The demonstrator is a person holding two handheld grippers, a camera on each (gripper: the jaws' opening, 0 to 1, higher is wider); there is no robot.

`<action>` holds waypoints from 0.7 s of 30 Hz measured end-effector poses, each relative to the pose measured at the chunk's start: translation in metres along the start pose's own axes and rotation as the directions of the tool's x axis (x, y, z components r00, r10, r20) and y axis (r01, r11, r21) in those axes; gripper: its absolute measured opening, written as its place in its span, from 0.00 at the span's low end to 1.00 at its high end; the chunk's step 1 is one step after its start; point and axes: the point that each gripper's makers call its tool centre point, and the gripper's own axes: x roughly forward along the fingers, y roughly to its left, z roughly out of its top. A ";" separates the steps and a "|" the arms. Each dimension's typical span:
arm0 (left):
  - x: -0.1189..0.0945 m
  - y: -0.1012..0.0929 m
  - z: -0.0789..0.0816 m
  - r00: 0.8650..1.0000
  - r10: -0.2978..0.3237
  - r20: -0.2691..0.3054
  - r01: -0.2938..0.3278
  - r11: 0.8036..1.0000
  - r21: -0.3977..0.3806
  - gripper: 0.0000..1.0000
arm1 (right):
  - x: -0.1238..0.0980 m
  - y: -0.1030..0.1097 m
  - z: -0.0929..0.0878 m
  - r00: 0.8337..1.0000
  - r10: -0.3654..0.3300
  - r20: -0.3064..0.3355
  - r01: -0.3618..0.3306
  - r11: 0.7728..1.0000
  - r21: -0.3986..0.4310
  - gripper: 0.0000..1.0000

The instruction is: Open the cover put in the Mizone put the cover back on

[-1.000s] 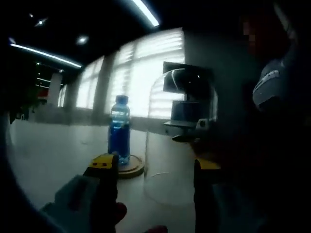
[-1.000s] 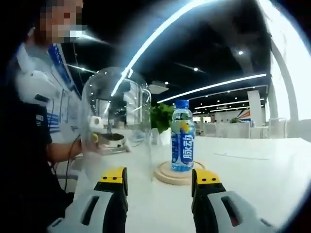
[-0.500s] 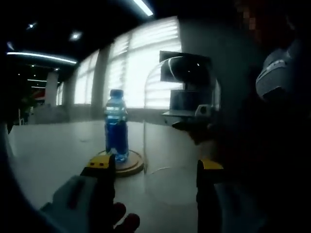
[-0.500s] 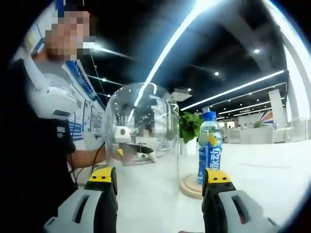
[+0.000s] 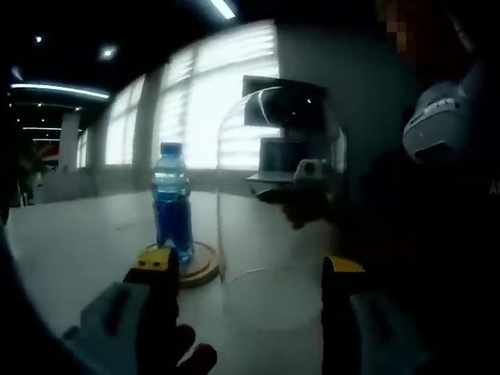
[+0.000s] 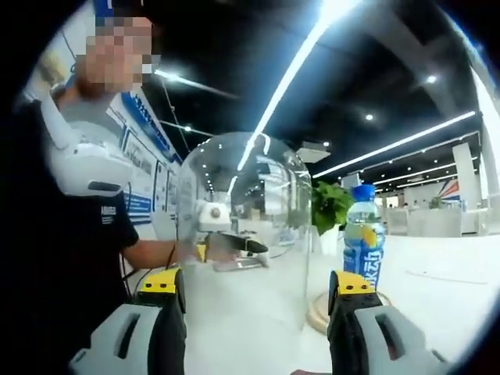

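Observation:
A clear glass dome cover (image 5: 273, 211) stands on the white table just beside a round wooden base (image 5: 197, 266). On that base stands a blue Mizone bottle (image 5: 172, 205), upright and capped. My left gripper (image 5: 250, 272) is open, its yellow-tipped jaws wide on either side of the dome's lower part without touching it. In the right gripper view the same dome (image 6: 244, 234) sits between the jaws of my right gripper (image 6: 254, 287), which is also open. The bottle (image 6: 364, 246) and base (image 6: 319, 311) lie to its right. Through the glass each view shows the other gripper.
The person (image 6: 66, 195) holding the grippers fills the left of the right gripper view and the right of the left gripper view. White table (image 5: 70, 258) stretches left of the bottle. A green plant (image 6: 332, 209) stands behind the dome, and bright windows (image 5: 211, 109) line the far wall.
Both cameras have swung toward the dome, which now sits centred between each pair of jaws and looks larger. The bottle and dome have not moved on the table.

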 end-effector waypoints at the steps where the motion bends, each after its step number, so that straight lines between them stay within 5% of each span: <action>1: 0.001 -0.001 -0.001 1.000 -0.006 -0.011 0.006 1.000 0.004 0.58 | 0.002 0.001 -0.001 1.000 0.005 -0.002 -0.005 1.000 -0.002 0.68; 3: 0.003 -0.004 -0.002 0.999 -0.019 -0.029 0.020 1.000 0.013 0.53 | 0.004 0.003 -0.001 1.000 0.021 0.002 -0.021 1.000 0.002 0.68; 21: 0.030 -0.023 -0.006 0.990 -0.125 -0.071 0.126 0.992 0.010 0.67 | 0.026 0.010 0.005 0.992 0.122 0.012 -0.122 0.992 0.014 0.74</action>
